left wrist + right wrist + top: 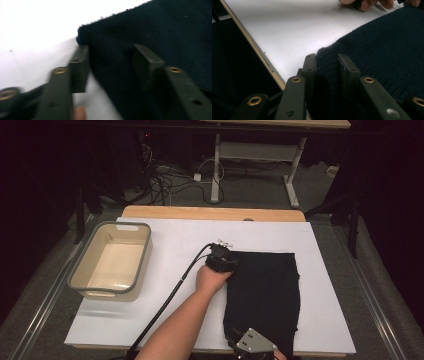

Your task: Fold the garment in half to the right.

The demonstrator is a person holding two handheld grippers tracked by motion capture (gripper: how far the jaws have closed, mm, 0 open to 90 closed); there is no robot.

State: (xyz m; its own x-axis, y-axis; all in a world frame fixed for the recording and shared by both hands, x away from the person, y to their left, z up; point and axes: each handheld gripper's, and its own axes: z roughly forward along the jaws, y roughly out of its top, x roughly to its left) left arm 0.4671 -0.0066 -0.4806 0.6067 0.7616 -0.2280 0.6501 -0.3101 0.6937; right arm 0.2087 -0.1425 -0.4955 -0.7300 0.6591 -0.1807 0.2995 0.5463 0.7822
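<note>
A dark knitted cloth (pixel 265 290) lies flat on the right half of the white table (pixel 175 235). My left gripper (pixel 221 257) is at the cloth's far left corner, held by a hand whose bare forearm reaches in from the bottom. In the left gripper view its jaws (pixel 110 57) straddle that corner of the cloth (pixel 162 30), with fabric between them and a gap still showing. My right gripper (pixel 240 340) is at the near left corner by the table's front edge. There its jaws (pixel 327 62) are shut on a raised fold of the cloth (pixel 387 45).
An empty beige basin with a grey rim (pixel 145 251) stands on the table's left side. The left gripper's black cable (pixel 172 292) trails across the table toward the front. Beyond the table are a dark floor, cables and a desk frame (pixel 216 170).
</note>
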